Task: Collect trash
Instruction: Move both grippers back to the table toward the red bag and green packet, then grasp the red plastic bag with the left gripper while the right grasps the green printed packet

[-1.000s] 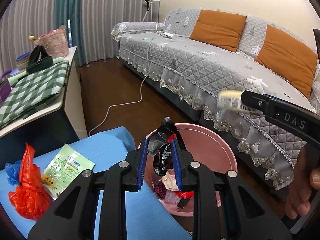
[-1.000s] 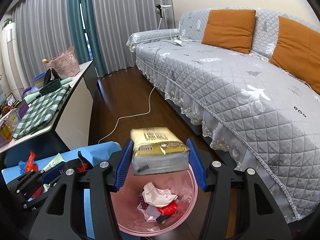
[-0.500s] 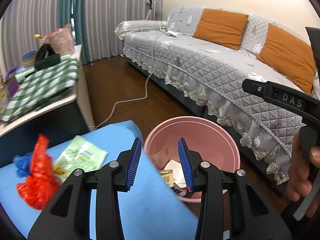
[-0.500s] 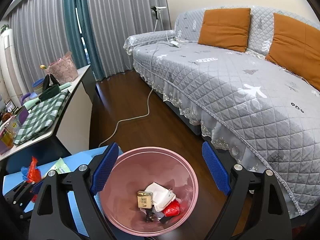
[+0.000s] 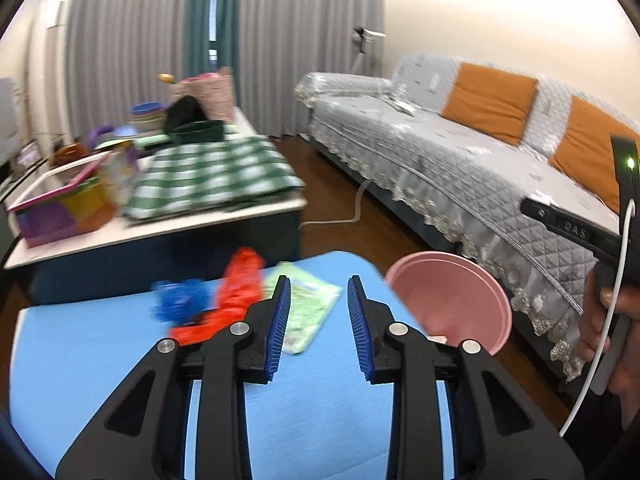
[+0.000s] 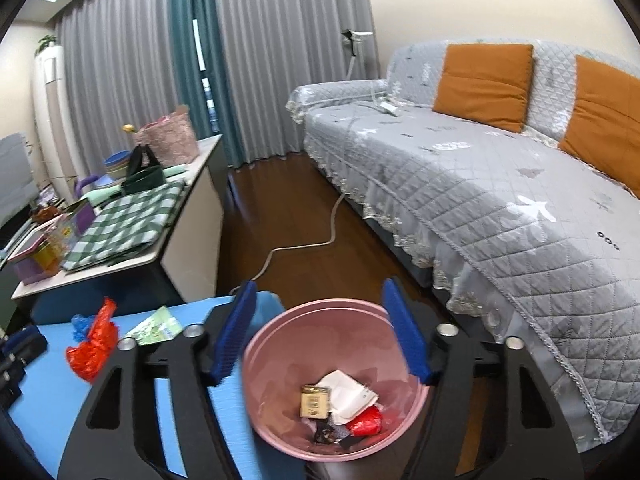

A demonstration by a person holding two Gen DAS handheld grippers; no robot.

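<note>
A pink bin (image 6: 276, 412) stands on the floor beside a blue table (image 5: 312, 408). It holds a yellow packet (image 6: 314, 400), white paper and red and dark wrappers. My right gripper (image 6: 324, 336) is open and empty above the bin. My left gripper (image 5: 316, 328) is open and empty over the table, pointing at a green packet (image 5: 308, 312). A red plastic bag (image 5: 232, 296) and a blue wrapper (image 5: 180, 304) lie left of the packet. The bin (image 5: 452, 300) shows at the right in the left wrist view. The red bag (image 6: 94, 344) and green packet (image 6: 156, 326) also show in the right wrist view.
A grey sofa (image 6: 480, 184) with orange cushions runs along the right. A white side table (image 5: 168, 216) with a green checked cloth, boxes and baskets stands behind the blue table. A white cable (image 6: 304, 244) lies on the wood floor.
Both grippers opened and dropped their loads, the dark wrapper and the yellow packet, into the bin. My left gripper then swung left and up towards the trash on the blue table.
</note>
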